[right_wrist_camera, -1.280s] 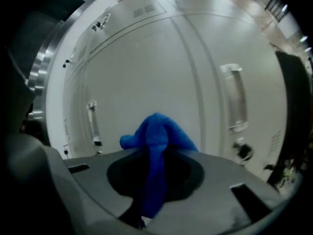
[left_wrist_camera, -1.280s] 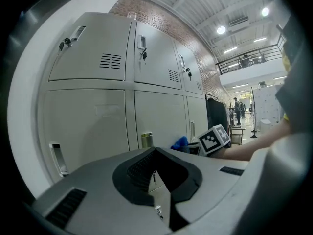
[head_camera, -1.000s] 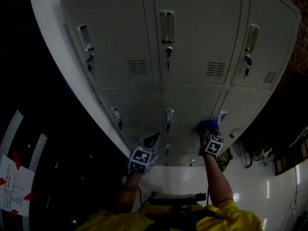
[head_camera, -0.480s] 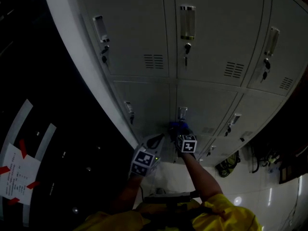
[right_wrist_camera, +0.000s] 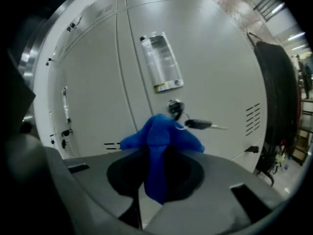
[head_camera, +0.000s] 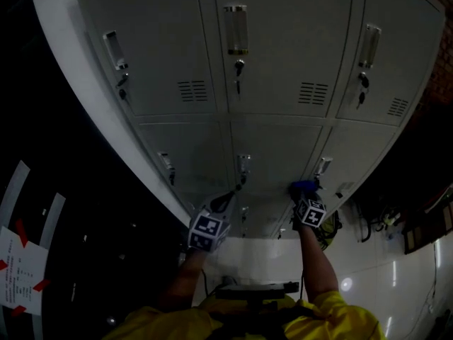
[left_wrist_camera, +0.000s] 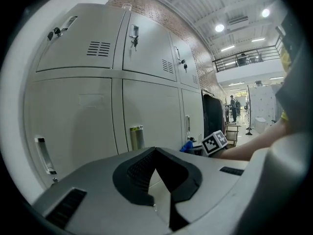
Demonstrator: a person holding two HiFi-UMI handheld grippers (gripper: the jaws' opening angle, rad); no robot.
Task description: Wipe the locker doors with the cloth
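A bank of grey locker doors (head_camera: pixel 283 55) fills the head view, in rows of three. My right gripper (head_camera: pixel 306 191) is shut on a blue cloth (head_camera: pixel 303 185), which presses on the lower right door (head_camera: pixel 354 154) just below its handle (head_camera: pixel 322 167). In the right gripper view the cloth (right_wrist_camera: pixel 159 133) bunches out of the right gripper (right_wrist_camera: pixel 154 185), touching the door right under a lock (right_wrist_camera: pixel 174 106) with a key (right_wrist_camera: pixel 198 124) in it. My left gripper (head_camera: pixel 228 198) hovers by the lower middle door. Seen in its own view, the left gripper (left_wrist_camera: pixel 156 175) is shut and holds nothing.
Each door carries a metal handle (head_camera: pixel 236 28), a keyed lock and vent slots (head_camera: pixel 192 91). A dark garment (right_wrist_camera: pixel 279 106) hangs right of the lockers. Cables and bags (head_camera: pixel 375 225) lie on the floor at the right. A paper with red tape (head_camera: pixel 18 268) is on the dark floor at left.
The right gripper swept the cloth left to the lower middle door's handle, then back right to the lower right door. The left gripper stayed by the middle door.
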